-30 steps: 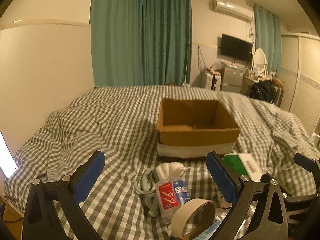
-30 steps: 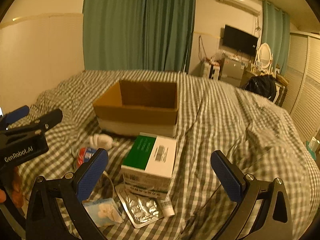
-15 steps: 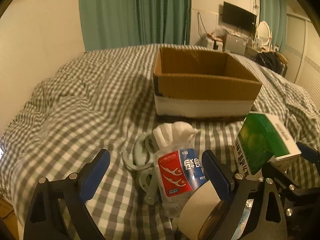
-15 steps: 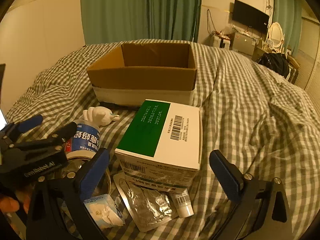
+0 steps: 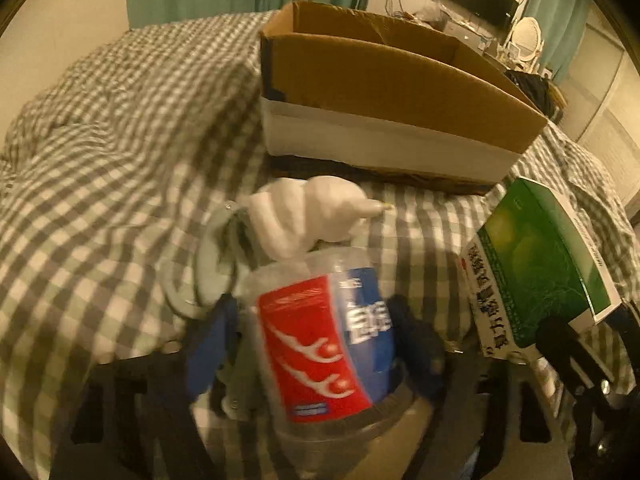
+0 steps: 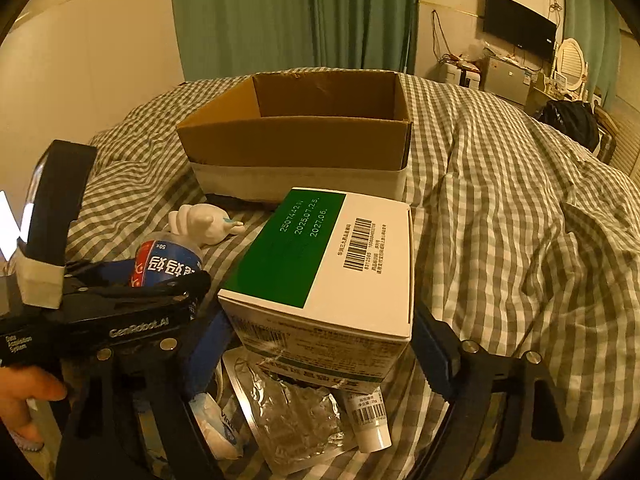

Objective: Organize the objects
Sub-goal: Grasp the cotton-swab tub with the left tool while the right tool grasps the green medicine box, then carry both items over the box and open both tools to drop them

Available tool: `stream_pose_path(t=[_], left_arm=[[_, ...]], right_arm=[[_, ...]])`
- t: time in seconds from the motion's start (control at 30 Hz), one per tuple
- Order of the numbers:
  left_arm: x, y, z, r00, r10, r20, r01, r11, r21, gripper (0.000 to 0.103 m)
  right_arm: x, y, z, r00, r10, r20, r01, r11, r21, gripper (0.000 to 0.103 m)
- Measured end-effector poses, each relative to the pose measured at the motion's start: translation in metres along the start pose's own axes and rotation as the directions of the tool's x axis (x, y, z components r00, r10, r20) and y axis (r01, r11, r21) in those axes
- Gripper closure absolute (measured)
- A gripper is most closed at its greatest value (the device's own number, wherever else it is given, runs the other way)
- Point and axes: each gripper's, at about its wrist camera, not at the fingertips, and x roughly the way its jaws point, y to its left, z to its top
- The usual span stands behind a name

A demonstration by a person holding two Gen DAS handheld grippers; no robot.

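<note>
A clear bottle (image 5: 320, 344) with a red and blue label lies on the checked bedspread, and my left gripper (image 5: 312, 344) is shut on it, blue pads pressed to both sides. The right wrist view shows the same bottle (image 6: 168, 260) in the left gripper (image 6: 168, 280). My right gripper (image 6: 320, 344) is shut on a green and white carton (image 6: 332, 264), one pad on each side wall. From the left wrist the carton (image 5: 536, 264) looks tilted. An open cardboard box (image 6: 296, 140) stands just behind both and looks empty from here.
A white toy (image 6: 200, 224) and a grey clip-like object (image 5: 200, 264) lie by the bottle's cap. Under the carton are a foil blister pack (image 6: 296, 412), a small tube (image 6: 368, 420) and a tissue packet (image 6: 216, 424). A hand (image 6: 24, 392) holds the left gripper. Rumpled bedspread (image 6: 520, 240) spreads right.
Both grippers moved forward and down. The left one's pads closed onto the bottle and the right one's onto the carton. The cardboard box looms nearer.
</note>
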Motion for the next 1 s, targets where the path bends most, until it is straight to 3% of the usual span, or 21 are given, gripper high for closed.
stream_pose_path(t=[0.3, 0.47, 0.8, 1.0], left_arm=[[-0.030, -0.010, -0.002, 0.991, 0.078, 0.104, -0.081, 0.996, 0.028, 0.036], [-0.054, -0.016, 0.013, 0.981, 0.112, 0.157, -0.120, 0.992, 0.039, 0.038], [-0.097, -0.025, 0.066, 0.960, 0.098, 0.262, -0.115, 0.992, 0.050, 0.039], [-0.114, -0.030, 0.116, 0.936, 0.103, 0.337, -0.133, 0.989, 0.067, 0.039]], right_arm=[[-0.026, -0.002, 0.009, 0.997, 0.027, 0.077, -0.025, 0.999, -0.023, 0.023], [-0.046, -0.007, 0.024, 0.989, 0.042, 0.138, -0.038, 0.999, -0.033, 0.023], [-0.069, -0.019, 0.078, 0.968, 0.086, 0.236, -0.071, 0.995, -0.072, 0.023], [-0.076, -0.020, 0.122, 0.950, 0.111, 0.293, -0.082, 0.991, -0.110, 0.023]])
